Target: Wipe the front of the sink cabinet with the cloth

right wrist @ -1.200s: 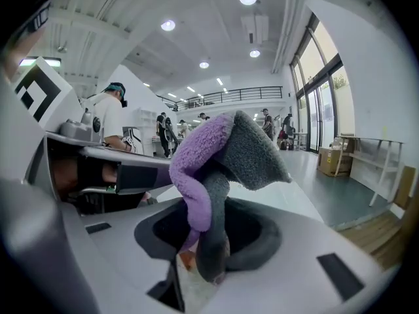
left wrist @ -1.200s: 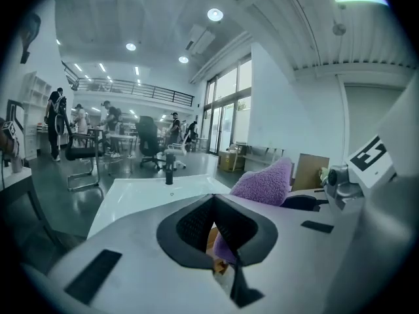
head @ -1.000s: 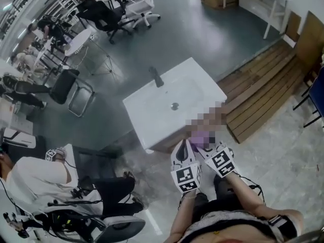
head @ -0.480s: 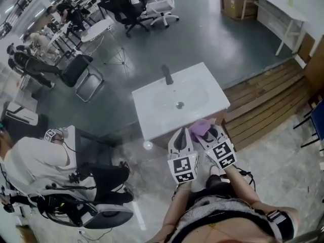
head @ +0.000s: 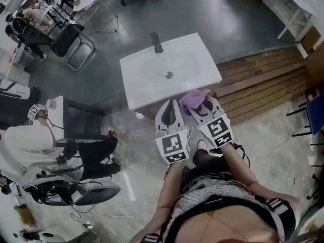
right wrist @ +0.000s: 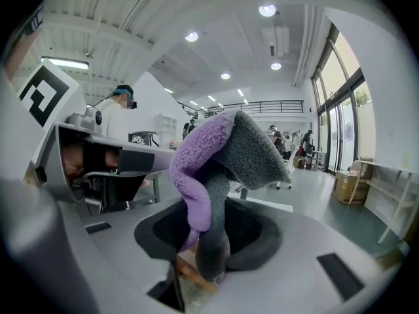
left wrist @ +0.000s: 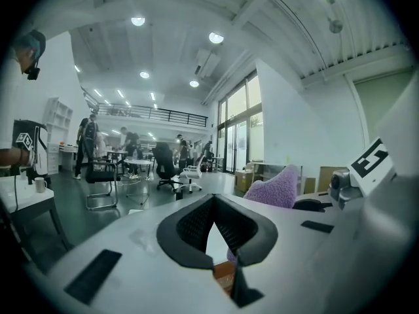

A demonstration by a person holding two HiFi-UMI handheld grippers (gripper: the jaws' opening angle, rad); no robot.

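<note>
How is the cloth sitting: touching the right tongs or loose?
Touching. The right gripper view shows the cloth pinched between the right tongs, its folds standing above them.

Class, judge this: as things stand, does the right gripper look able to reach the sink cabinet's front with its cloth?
Probably yes: the right gripper, shut on the cloth, hangs just before the sink cabinet, with nothing visible between them.

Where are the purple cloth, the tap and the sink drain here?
cloth [right wrist: 188,175], right gripper view, on its purple fold.
tap [head: 156,42], head view, on its dark upright body.
drain [head: 168,75], head view, on the round plug in the basin.
</note>
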